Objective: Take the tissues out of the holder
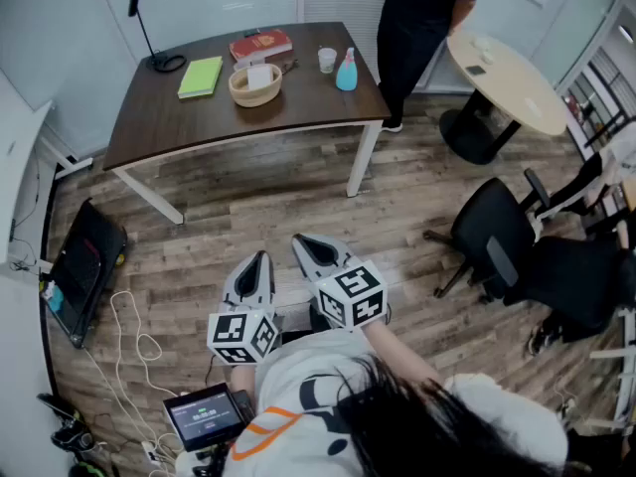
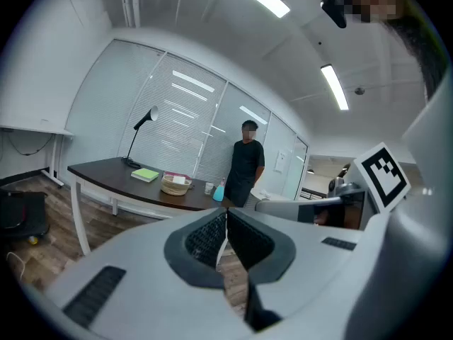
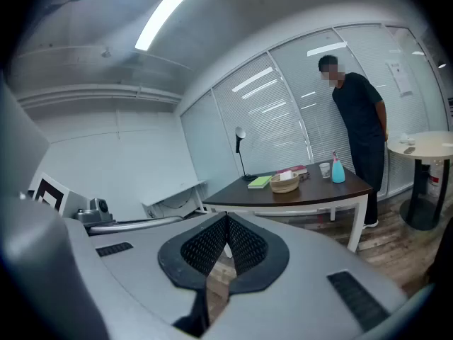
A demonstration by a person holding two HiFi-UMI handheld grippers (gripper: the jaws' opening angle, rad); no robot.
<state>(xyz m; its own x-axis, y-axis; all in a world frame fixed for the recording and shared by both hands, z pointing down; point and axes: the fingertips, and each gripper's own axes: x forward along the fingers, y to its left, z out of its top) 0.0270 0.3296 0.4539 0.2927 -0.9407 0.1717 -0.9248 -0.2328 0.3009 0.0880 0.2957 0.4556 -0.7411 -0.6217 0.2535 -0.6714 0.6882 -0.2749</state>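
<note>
Head view: I am standing on the wood floor, well back from the table (image 1: 169, 122). I am holding the left gripper (image 1: 260, 259) and the right gripper (image 1: 301, 243) side by side in front of me, both pointing toward it.

Left gripper view: the jaws are sitting closed, pads touching, nothing between them.

Right gripper view: likewise, the jaws are pressing together and holding nothing.

The holder (image 1: 255, 87), a woven basket, is sitting near the middle of the table, with the white tissues (image 1: 259, 74) sticking up inside it. A green notebook (image 1: 201, 77) is lying just to its left and a red book (image 1: 260, 45) behind it. A cup (image 1: 327, 60) and a blue spray bottle (image 1: 346, 72) are standing to its right. A person (image 1: 422, 13) is standing by the table's far right corner.
</note>
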